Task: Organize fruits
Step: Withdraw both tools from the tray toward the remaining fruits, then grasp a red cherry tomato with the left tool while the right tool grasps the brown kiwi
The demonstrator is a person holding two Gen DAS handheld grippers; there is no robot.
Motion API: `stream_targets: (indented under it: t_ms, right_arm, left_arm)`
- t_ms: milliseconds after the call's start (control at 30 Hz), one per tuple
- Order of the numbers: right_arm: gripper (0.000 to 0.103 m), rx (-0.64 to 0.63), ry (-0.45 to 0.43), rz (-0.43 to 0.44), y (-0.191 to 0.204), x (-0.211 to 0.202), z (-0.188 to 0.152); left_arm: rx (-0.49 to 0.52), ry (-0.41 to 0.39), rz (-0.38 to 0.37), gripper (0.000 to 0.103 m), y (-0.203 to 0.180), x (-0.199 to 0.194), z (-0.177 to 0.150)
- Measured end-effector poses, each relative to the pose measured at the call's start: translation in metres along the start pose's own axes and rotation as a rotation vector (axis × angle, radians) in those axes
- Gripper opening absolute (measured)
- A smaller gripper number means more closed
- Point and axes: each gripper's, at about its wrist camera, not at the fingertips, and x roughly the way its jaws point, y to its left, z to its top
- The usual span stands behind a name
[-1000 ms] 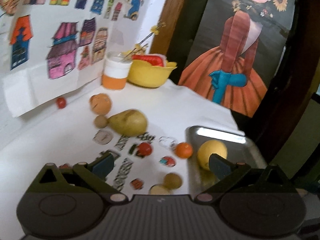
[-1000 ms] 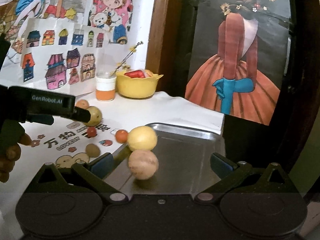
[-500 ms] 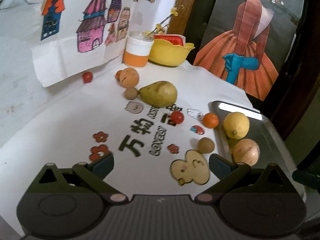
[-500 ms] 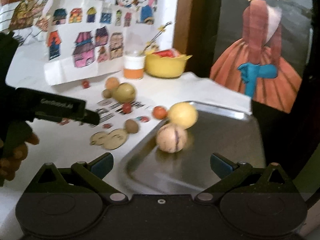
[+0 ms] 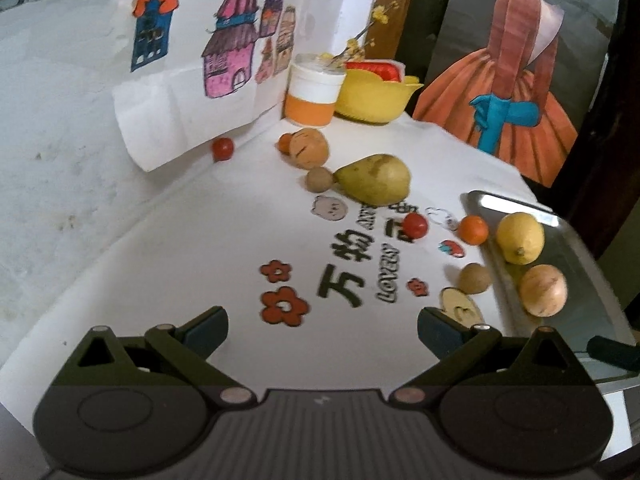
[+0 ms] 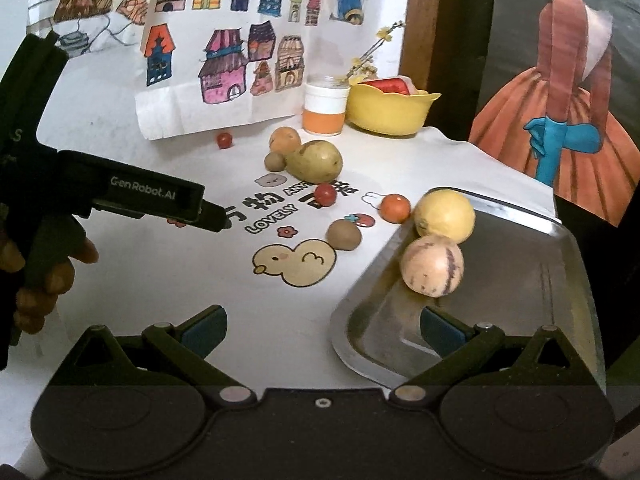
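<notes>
Both grippers open, holding nothing. Left gripper (image 5: 322, 330) hovers over the white cloth (image 5: 192, 248); pear (image 5: 374, 179) lies ahead of it, slightly right, long axis roughly crosswise, narrow end pointing left at a small brown fruit (image 5: 319, 179). Right gripper (image 6: 322, 330) sits at the tray (image 6: 520, 280) near edge; lemon (image 6: 445, 213) and striped melon (image 6: 432, 266) touch, on the tray just ahead of its right finger. Orange (image 6: 395, 208) just left of tray, off it.
</notes>
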Motion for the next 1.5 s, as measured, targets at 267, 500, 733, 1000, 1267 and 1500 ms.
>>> stream_targets:
  t_ms: [267,500,733,1000,1267,1500]
  right_arm:
    - [0.102,0.0,0.018,0.032,0.009,0.023,0.015]
    - [0.102,-0.01,0.016,0.035,0.01,0.04,0.026]
    - [0.102,-0.003,-0.002,0.032,-0.003,0.054,0.034]
    - [0.092,-0.038,-0.042,0.014,-0.005,0.064,0.039]
    - [0.071,-0.054,-0.019,-0.008,-0.008,0.081,0.043]
    - [0.053,-0.051,0.0,-0.026,-0.01,0.092,0.044]
  left_arm:
    - [-0.006,0.008,-0.012,0.103,0.012,0.012,0.009]
    - [0.008,0.011,-0.019,0.103,0.009,0.027,0.027]
    - [0.002,0.01,-0.054,0.103,-0.001,0.048,0.045]
    - [0.053,0.019,-0.091,0.103,-0.022,0.073,0.056]
    - [0.088,0.031,-0.145,0.102,-0.037,0.091,0.061]
    - [0.119,0.025,-0.174,0.09,-0.047,0.097,0.066]
